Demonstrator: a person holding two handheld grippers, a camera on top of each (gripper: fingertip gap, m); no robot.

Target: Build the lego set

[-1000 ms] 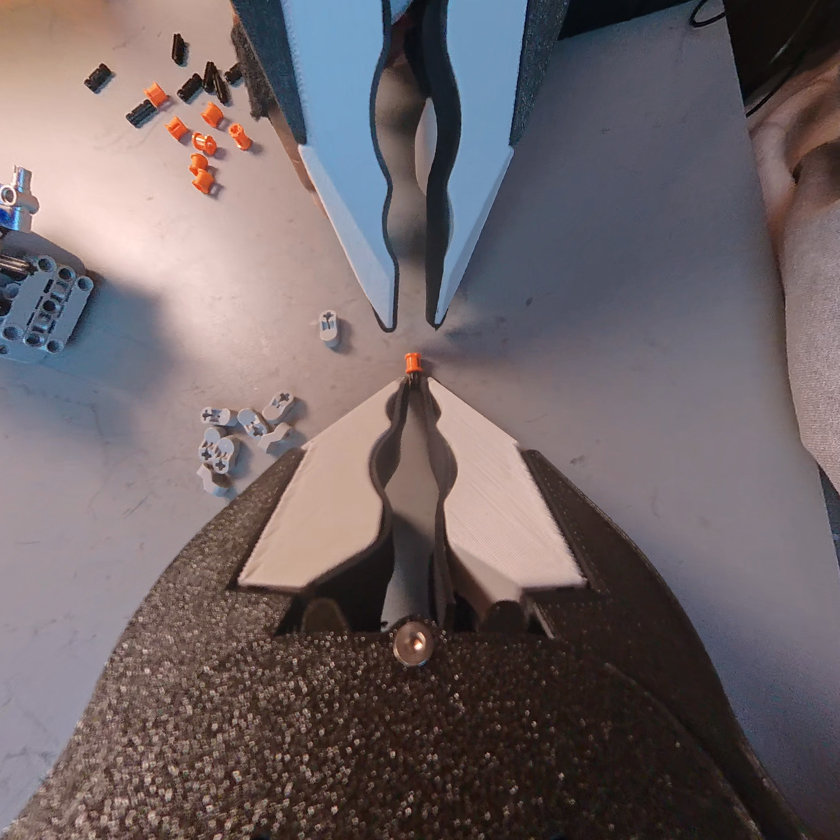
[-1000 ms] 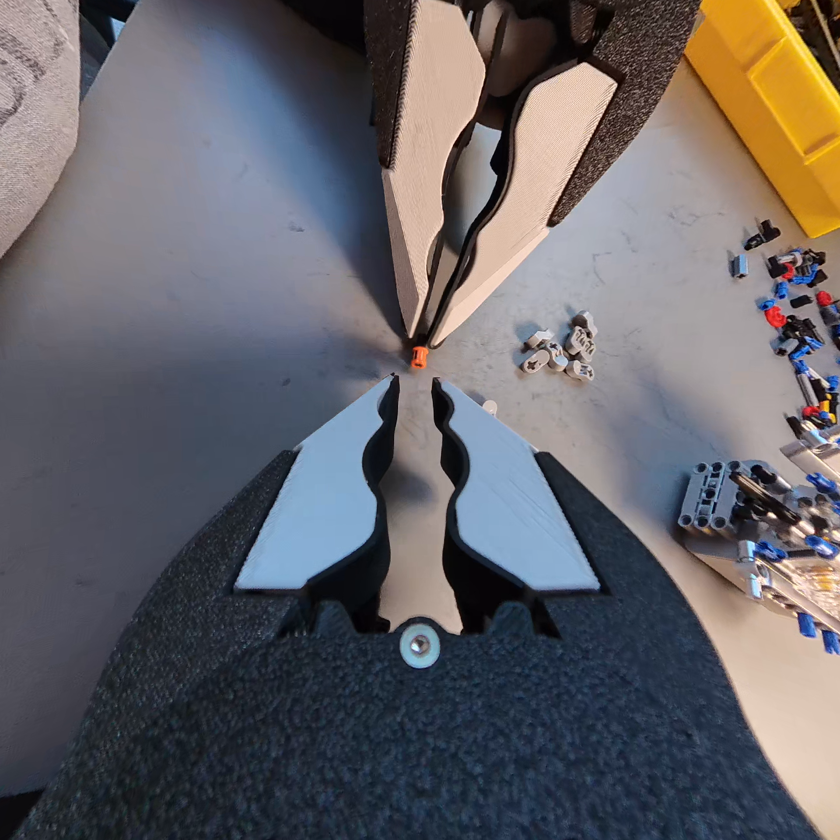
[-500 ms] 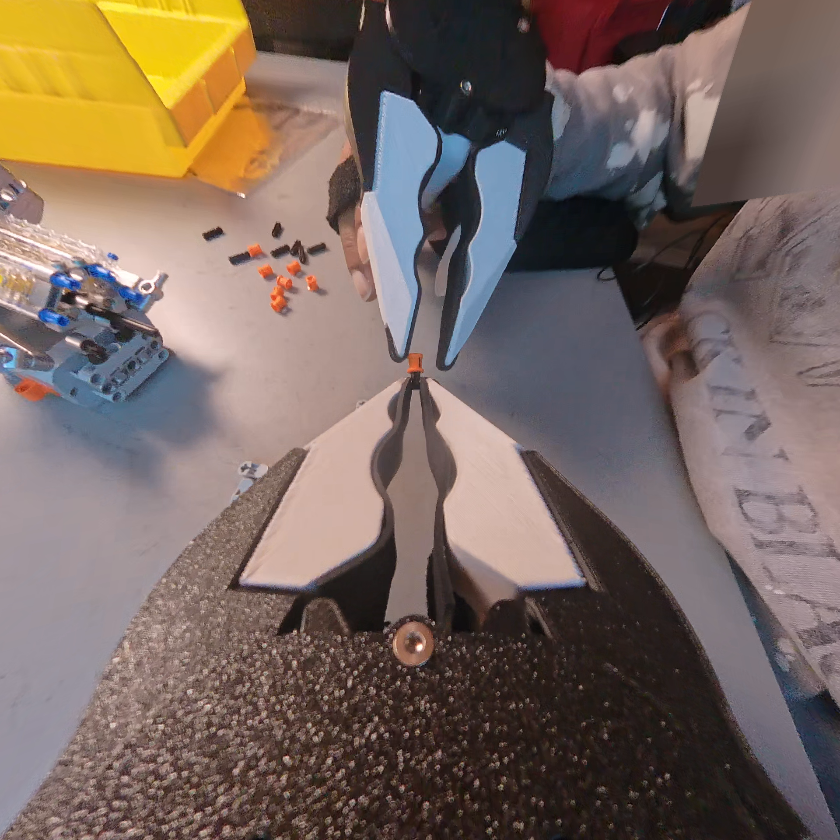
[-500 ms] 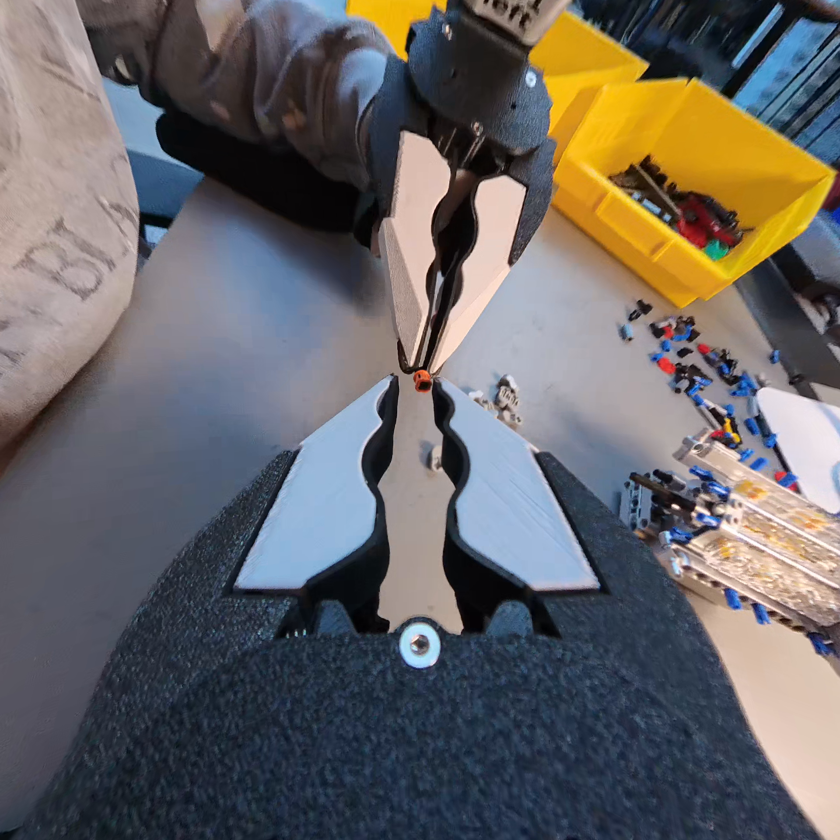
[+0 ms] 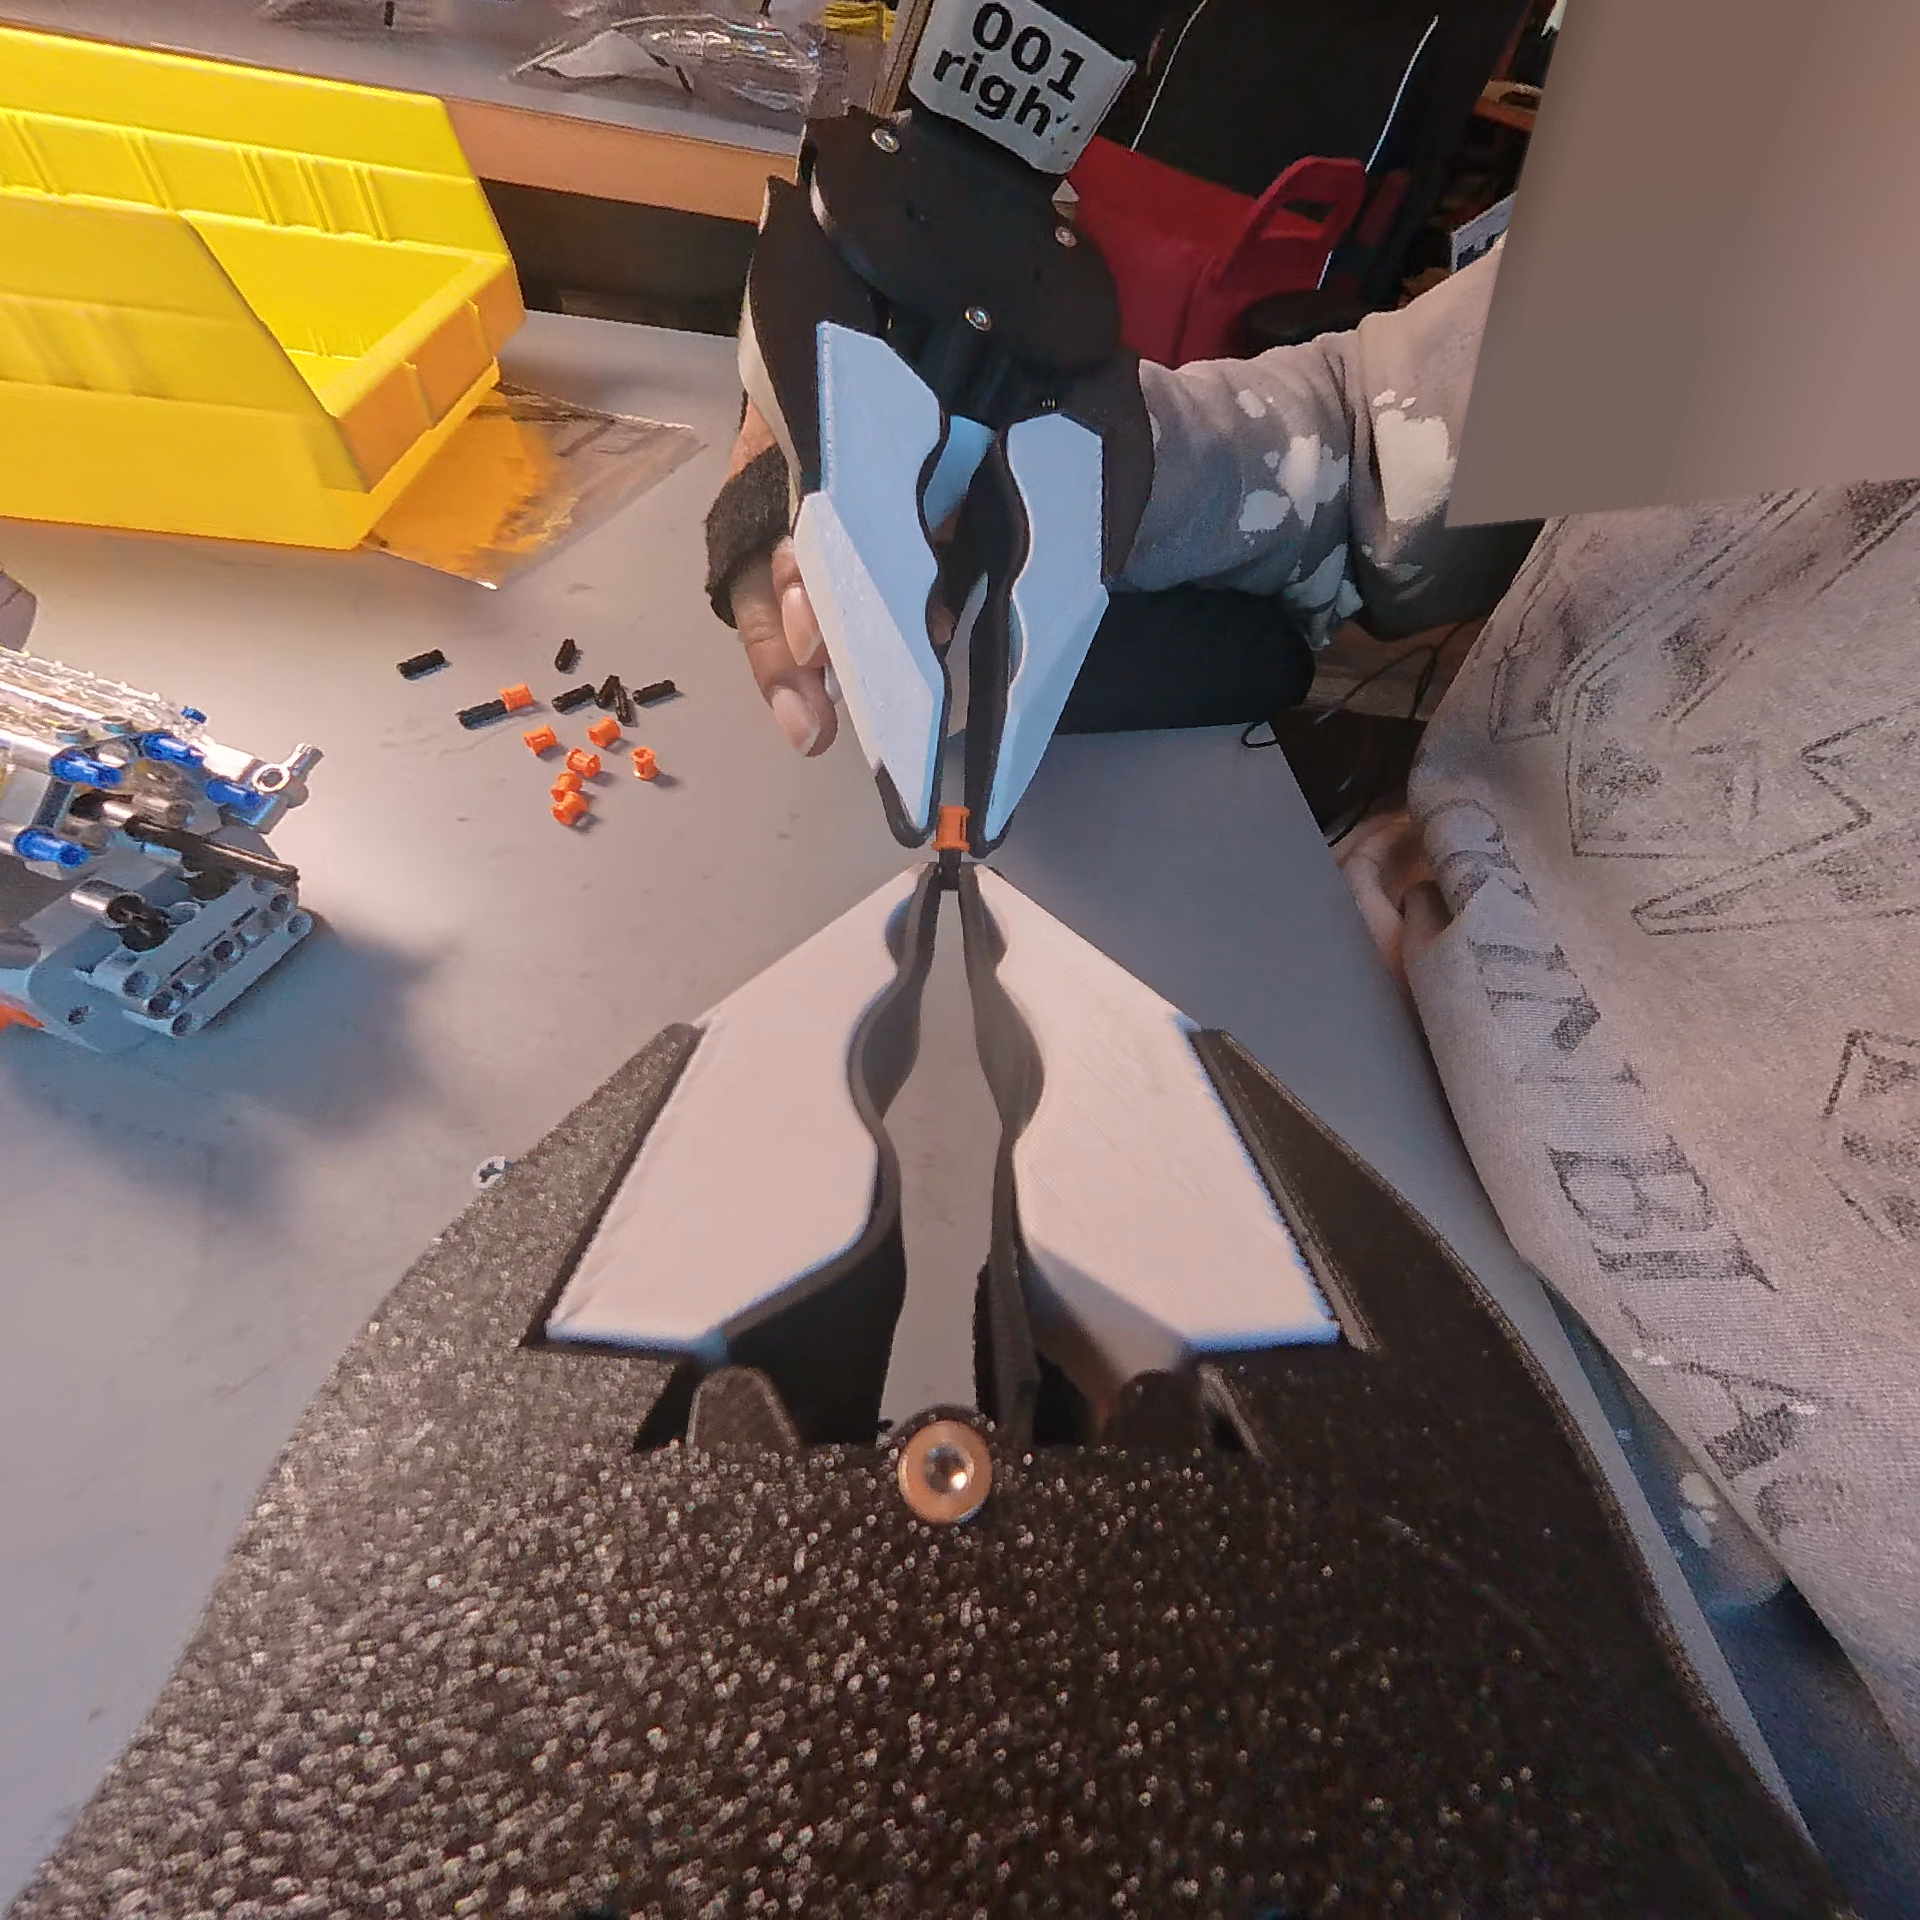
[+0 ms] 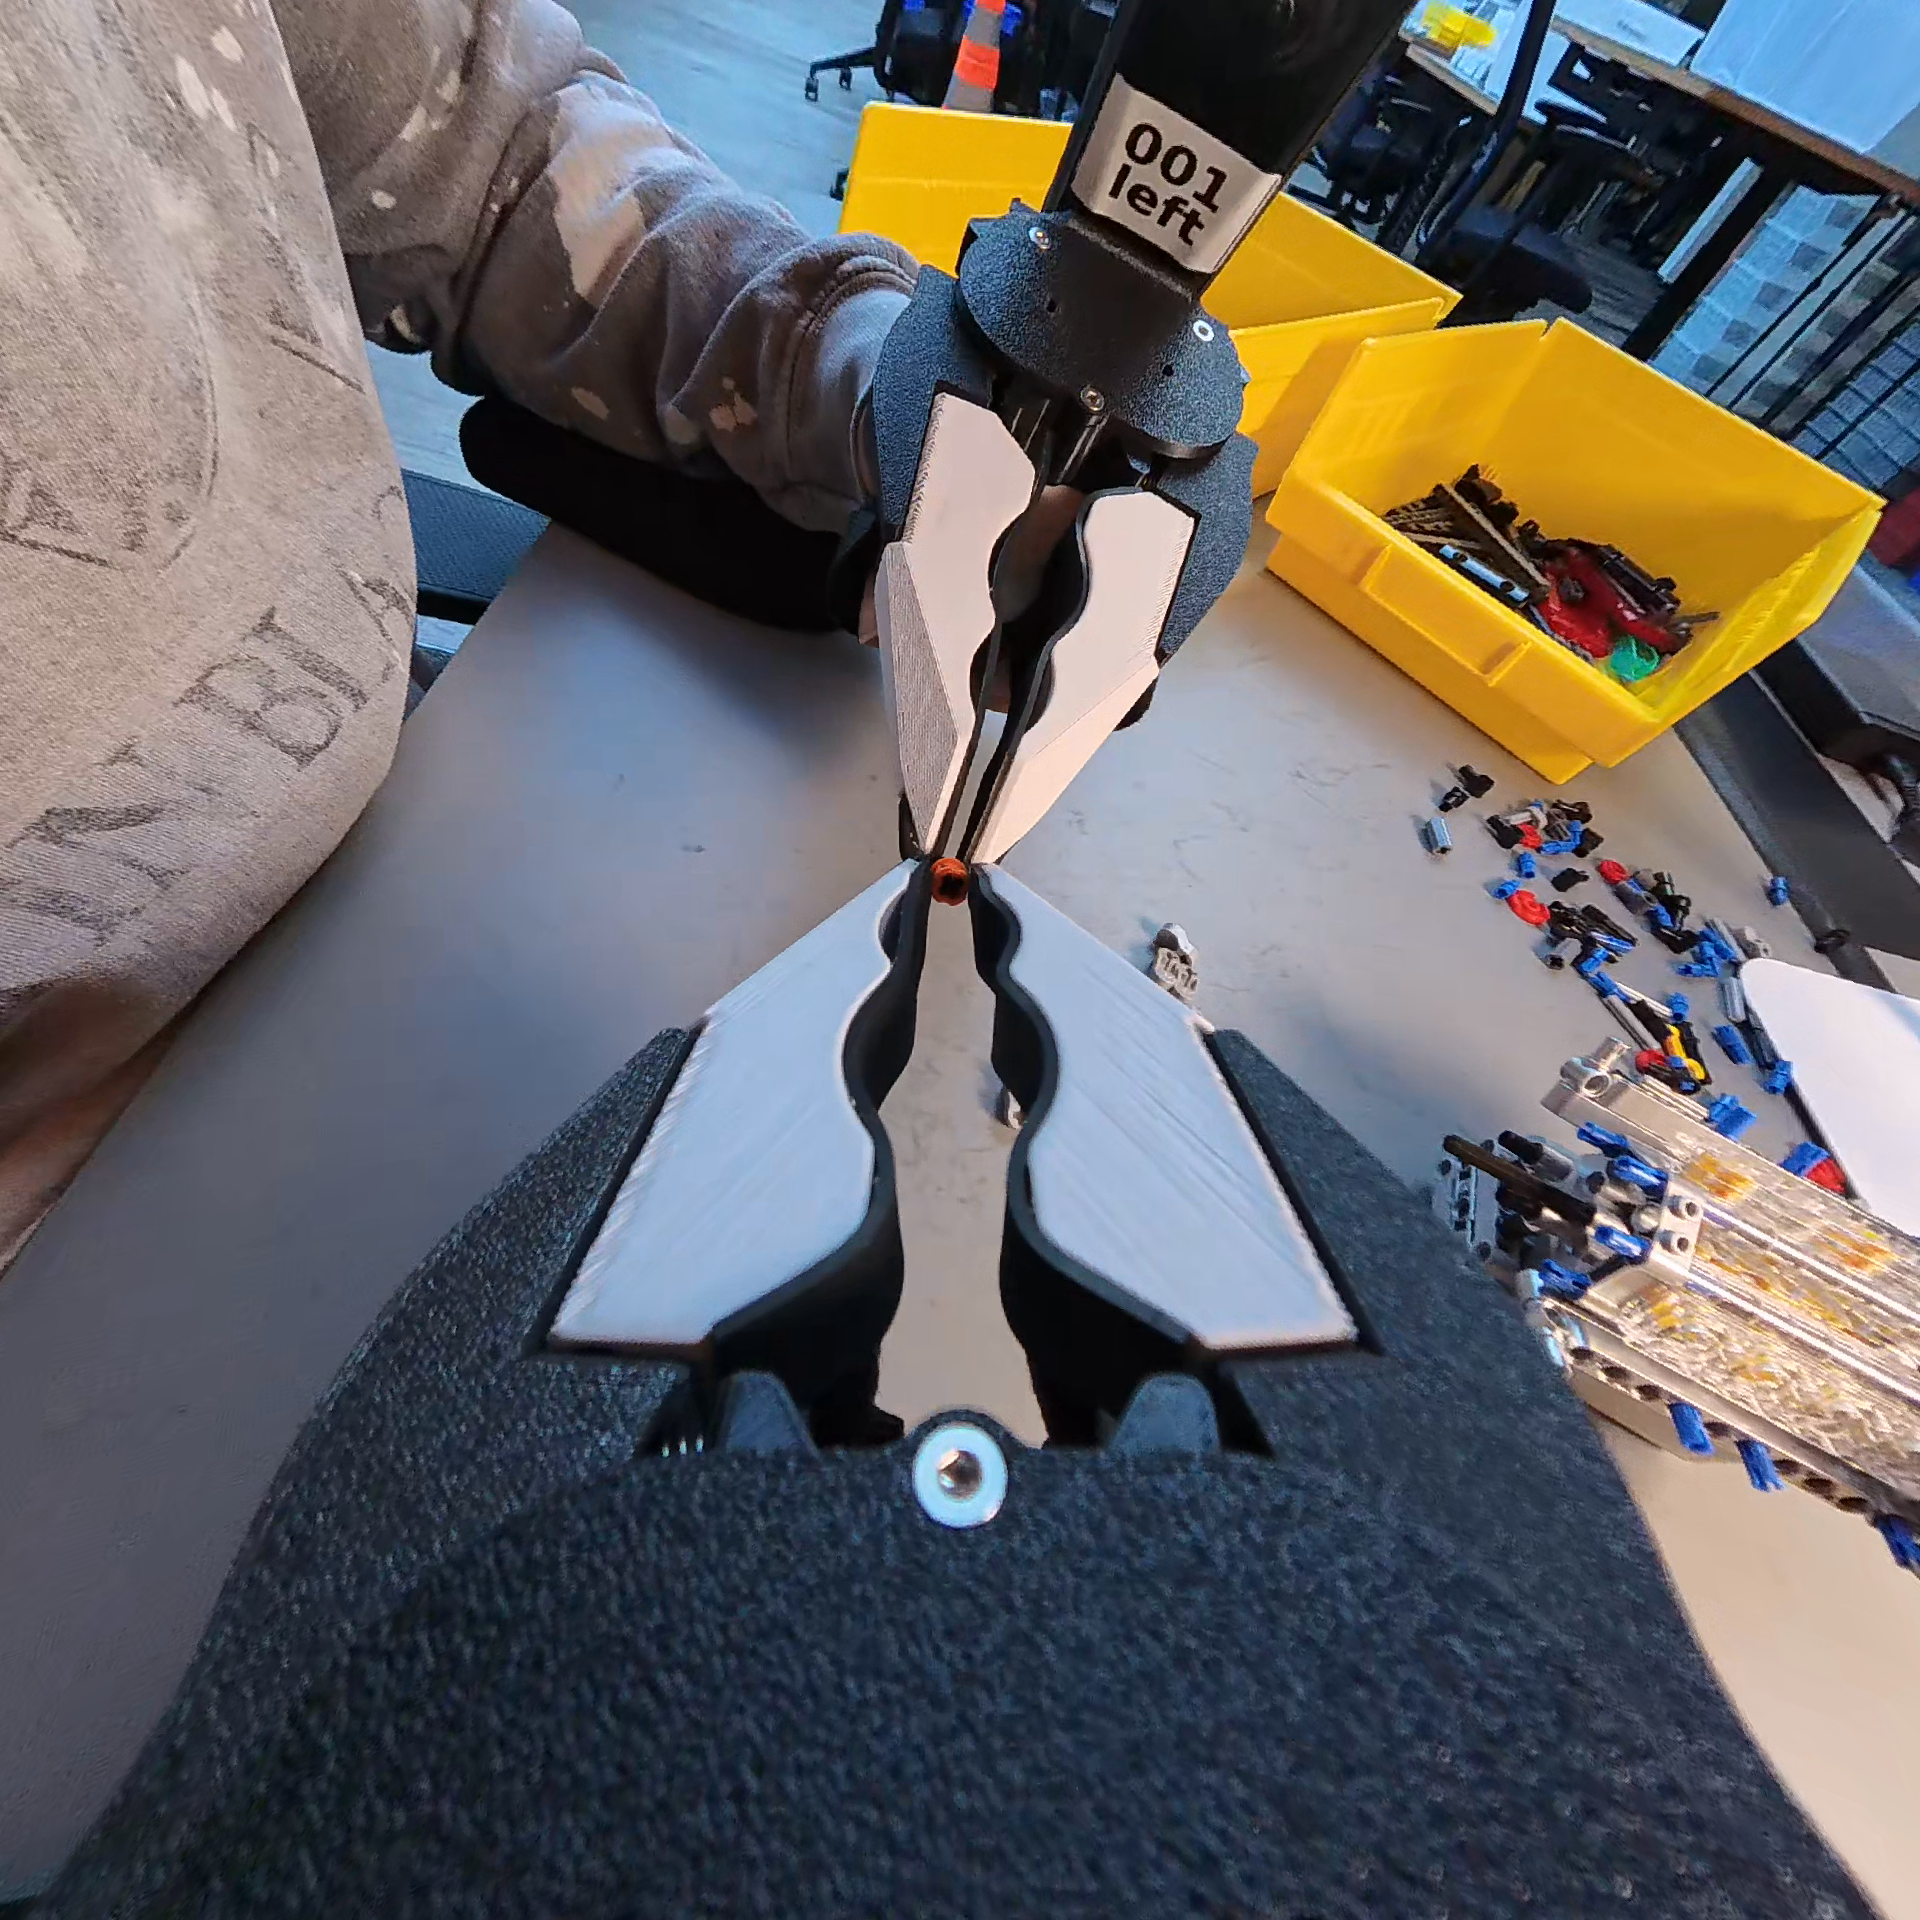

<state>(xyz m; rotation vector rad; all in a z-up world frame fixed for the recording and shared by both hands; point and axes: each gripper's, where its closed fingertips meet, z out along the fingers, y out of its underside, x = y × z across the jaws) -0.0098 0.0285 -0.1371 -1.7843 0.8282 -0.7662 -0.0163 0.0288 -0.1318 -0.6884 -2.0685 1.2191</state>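
**Two Tongs Meet at One Tiny Orange Piece**

A tiny orange piece sat up in the air above the gray table, right where the two tongs met tip to tip. In the right wrist view the same orange piece showed a dark hole at its end.

The left gripper had its tips pressed almost together. They pinched a thin dark pin that stuck out from under the orange piece. The right gripper had its tips a little apart, with the orange piece sitting between them. I could not tell if they squeezed it or only touched it.

In the left wrist view the right gripper pointed down from above, and a hand held it. Only that view showed a little bunch of loose orange pieces and black pins on the table, well apart from the tongs. A gray and blue brick model stood at the left, and a yellow bin sat behind it.

Only the right wrist view showed a yellow bin full of dark and red parts. It also showed a scatter of blue, black and red bits, and a small gray piece near the tongs. The brick model lay at the right there. A gray sleeve reached to the left gripper.
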